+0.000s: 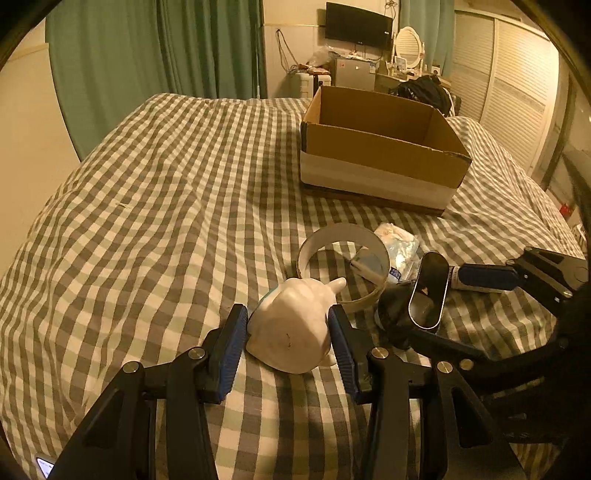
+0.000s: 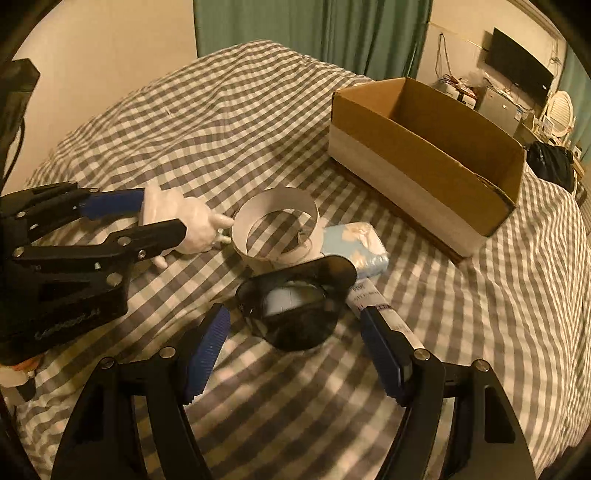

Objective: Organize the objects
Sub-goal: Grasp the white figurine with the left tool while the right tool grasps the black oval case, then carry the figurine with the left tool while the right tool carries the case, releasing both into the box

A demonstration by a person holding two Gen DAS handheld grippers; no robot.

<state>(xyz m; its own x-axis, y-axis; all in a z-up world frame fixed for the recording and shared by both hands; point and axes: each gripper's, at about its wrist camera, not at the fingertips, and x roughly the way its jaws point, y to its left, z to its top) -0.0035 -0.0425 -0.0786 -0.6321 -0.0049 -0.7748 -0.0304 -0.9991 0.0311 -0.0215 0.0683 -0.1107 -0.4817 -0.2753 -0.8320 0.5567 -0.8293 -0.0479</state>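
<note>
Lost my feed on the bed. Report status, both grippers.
Left gripper shut on white figurine. Right gripper open, over black case, not gripping. Cardboard box open; path looks clear. Paper ring, tissue pack on the bed.

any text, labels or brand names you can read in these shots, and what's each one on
None can be read for certain.
White tube by the right claw: dark printed label, too blurred to read.
Left claw body: embossed wording on its black side, too dim to make out.
Blue-and-white packet: small blue mark, too small to read.
Wall monitor: tiny logo at the lower corner, unreadable.
Cardboard box: no print visible.
</note>
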